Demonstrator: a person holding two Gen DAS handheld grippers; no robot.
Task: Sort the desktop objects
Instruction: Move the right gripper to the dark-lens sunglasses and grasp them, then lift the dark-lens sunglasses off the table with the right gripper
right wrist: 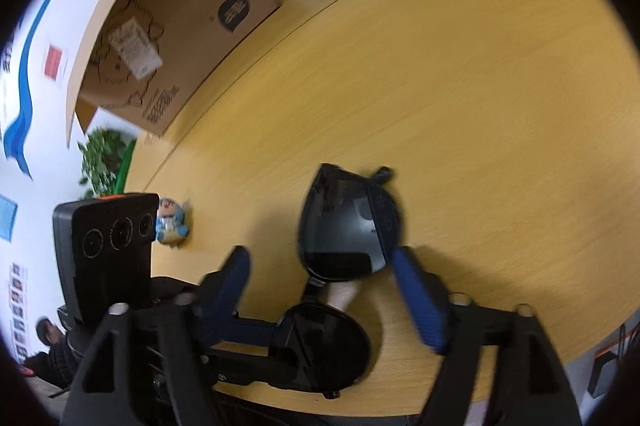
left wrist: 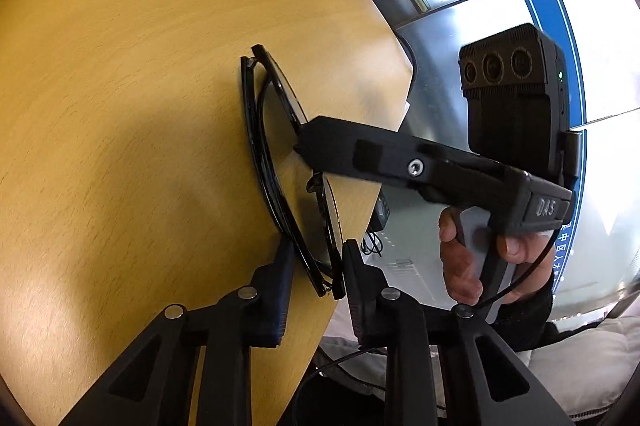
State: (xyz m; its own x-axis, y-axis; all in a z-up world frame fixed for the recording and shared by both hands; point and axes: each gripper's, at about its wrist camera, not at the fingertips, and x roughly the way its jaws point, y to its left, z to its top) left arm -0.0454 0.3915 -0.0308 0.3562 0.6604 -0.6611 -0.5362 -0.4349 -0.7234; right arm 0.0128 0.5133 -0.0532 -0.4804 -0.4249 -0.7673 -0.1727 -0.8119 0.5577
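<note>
Here the left gripper [left wrist: 316, 266] pinches one end of the black sunglasses [left wrist: 280, 161] close to the wooden table's [left wrist: 120, 65] edge. The right gripper [right wrist: 320, 278] stands wide open, its blue pads either side of a lens. Beyond lie broad bare tabletop, a small blue figurine [right wrist: 172, 224] and a cardboard box [right wrist: 168, 25].

I see black sunglasses [right wrist: 344, 250] lying near the table's [right wrist: 460, 85] near edge, between my right gripper's [right wrist: 320, 278] spread blue fingers [right wrist: 418, 294]; the left gripper [right wrist: 256, 342] grips the lower lens, a cardboard box [right wrist: 172, 25] at the far corner
</note>
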